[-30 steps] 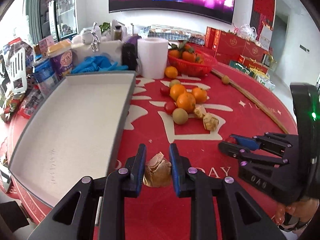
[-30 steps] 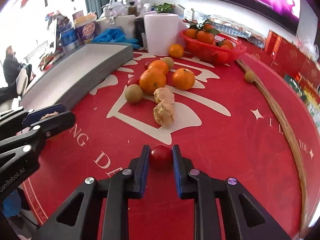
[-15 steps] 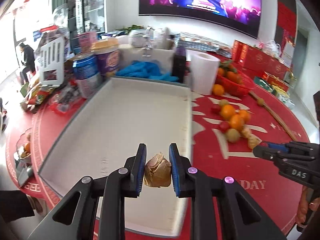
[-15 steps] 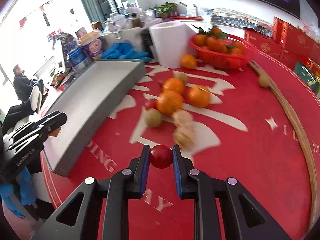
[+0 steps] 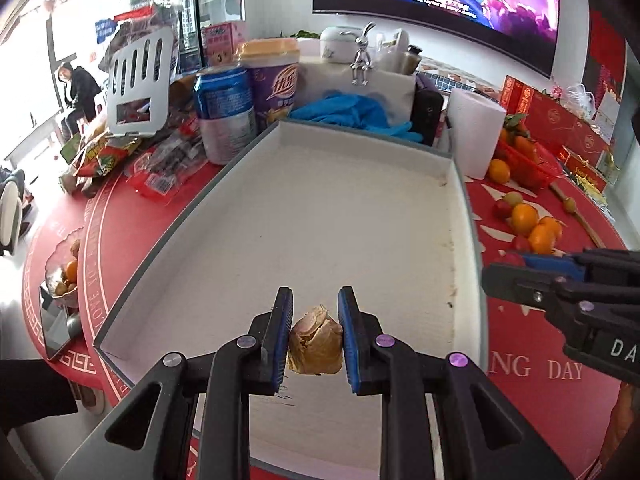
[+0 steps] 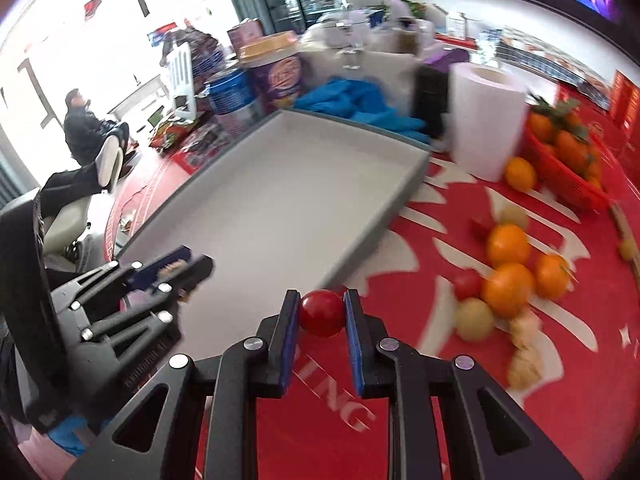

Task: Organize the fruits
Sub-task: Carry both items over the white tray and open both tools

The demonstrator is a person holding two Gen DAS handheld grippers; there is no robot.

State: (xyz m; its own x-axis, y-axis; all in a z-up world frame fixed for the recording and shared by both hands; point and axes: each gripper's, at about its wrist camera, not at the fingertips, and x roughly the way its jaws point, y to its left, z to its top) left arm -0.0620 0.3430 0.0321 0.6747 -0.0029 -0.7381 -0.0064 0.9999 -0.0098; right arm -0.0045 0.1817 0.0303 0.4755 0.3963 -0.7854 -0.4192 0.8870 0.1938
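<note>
My left gripper (image 5: 314, 334) is shut on a tan husked fruit (image 5: 315, 343) and holds it over the near end of the empty white tray (image 5: 340, 216). My right gripper (image 6: 321, 314) is shut on a small red tomato (image 6: 321, 313) above the red tablecloth, just off the tray's right rim (image 6: 372, 232). The right gripper also shows in the left wrist view (image 5: 532, 270), and the left gripper in the right wrist view (image 6: 176, 266). Loose oranges (image 6: 508, 288), tomatoes, green fruits and husked fruits (image 6: 524, 360) lie on the cloth to the right.
Behind the tray stand a blue can (image 5: 226, 114), a purple cup (image 5: 274, 80), blue gloves (image 5: 352, 112) and a paper roll (image 5: 474, 140). A red basket of oranges (image 6: 568, 160) is at back right. Snack packets (image 5: 160, 168) lie left of the tray.
Both grippers swung left from the fruit pile with their fruits held. The left one now hangs over the tray; the right one has come up to the tray's right rim.
</note>
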